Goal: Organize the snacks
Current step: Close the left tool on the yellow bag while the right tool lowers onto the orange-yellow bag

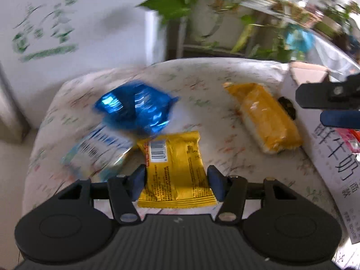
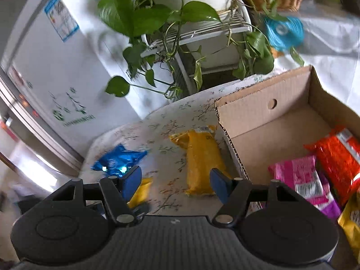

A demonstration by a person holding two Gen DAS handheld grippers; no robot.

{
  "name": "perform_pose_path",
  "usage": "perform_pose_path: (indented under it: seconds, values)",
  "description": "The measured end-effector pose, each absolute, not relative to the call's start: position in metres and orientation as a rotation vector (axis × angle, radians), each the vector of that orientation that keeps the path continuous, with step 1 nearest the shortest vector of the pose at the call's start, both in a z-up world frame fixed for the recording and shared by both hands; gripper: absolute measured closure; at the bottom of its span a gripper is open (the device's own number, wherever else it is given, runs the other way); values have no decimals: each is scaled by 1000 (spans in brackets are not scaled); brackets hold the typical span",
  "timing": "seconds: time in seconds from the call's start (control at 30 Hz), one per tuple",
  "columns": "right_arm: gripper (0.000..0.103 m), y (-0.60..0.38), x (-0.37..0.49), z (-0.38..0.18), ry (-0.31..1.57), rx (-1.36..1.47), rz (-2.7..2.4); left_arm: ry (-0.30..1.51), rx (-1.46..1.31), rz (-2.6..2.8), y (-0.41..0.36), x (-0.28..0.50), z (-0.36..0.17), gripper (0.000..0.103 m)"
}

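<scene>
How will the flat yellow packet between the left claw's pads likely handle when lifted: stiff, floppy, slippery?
The yellow packet looks like a thin, flat foil pouch, so it is probably light and may sag or bend beyond the pads. Its glossy film could be slippery. The left claw has its pads at the packet's side edges, so a squeeze may crumple it rather than grip firmly.

Both claw cameras look steeply down, near, at the floral tabletop [image 1: 225,76].

Right gripper [image 2: 176,183] above floral-cloth bench [image 2: 157,123], jaws apart, nothing between. Orange-yellow snack pack [image 2: 201,159] just left of cardboard box [image 2: 258,112]; blue foil packet [image 2: 117,160] further left. Red [image 2: 335,155] and pink [image 2: 301,175] packets inside box.
</scene>
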State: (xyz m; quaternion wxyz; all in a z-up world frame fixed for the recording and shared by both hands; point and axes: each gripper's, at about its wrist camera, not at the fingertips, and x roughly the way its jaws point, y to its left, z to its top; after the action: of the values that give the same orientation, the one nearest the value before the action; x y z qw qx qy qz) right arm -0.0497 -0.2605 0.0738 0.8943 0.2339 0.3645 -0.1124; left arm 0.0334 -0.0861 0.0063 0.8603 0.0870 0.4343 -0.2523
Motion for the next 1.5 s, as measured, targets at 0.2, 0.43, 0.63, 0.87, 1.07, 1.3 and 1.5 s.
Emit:
perform_pose_path:
  seconds: [0.2,0.43,0.63,0.87,1.07,1.3,1.5]
  values:
    - [29,-245,-29,57,770,317,-346,921,76,-452,-60,28,7,46]
    - [29,-232,-10,38,816,186,-410,902,56,-449,-47,20,8,46]
    - [22,-227,0,23,851,126,-432,899,42,-452,-38,19,8,46]
    - [23,-206,-2,31,837,149,-313,896,24,-448,-34,18,8,46]
    - [24,-214,0,35,809,121,-474,885,48,-439,-38,16,8,45]
    - [20,-222,14,28,852,179,-533,881,66,-439,-40,15,7,45]
    - [20,-225,28,17,885,207,-539,873,82,-441,-41,14,6,45]
